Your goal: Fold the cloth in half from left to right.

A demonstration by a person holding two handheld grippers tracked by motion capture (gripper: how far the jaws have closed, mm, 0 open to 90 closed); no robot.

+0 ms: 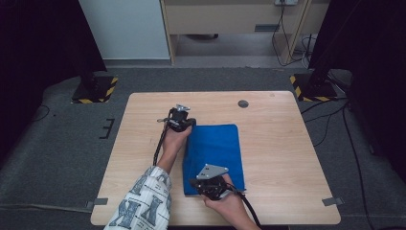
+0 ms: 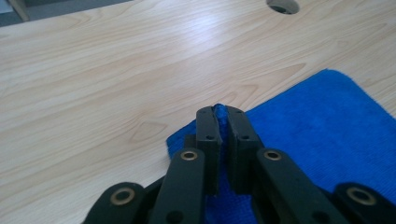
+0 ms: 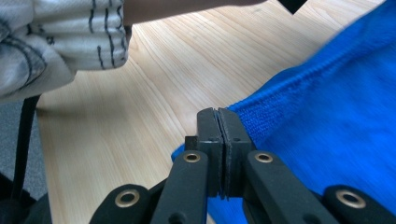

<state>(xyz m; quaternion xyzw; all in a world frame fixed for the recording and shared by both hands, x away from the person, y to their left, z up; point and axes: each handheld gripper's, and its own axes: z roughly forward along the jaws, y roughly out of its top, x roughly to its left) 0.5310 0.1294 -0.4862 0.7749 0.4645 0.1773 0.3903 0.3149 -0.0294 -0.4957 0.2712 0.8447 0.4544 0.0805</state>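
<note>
Folded blue terry cloth (image 1: pixel 214 155) flat mid-desk on pale wooden desk (image 1: pixel 273 158). Left gripper (image 2: pixel 218 122) pinching far-left corner; right gripper (image 3: pixel 218 122) pinching near-left corner, jaws clamped on fabric. Lift both corners level, keep edge taut, carry across evenly.

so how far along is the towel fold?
Done: the blue terry towel already lies as a narrow rectangle on the light wood table, so it looks folded at least once. In hand: the left gripper is pinched shut on its far left corner, the right gripper on its near left corner. Left: probably carrying that edge across for another fold, then letting go.
</note>
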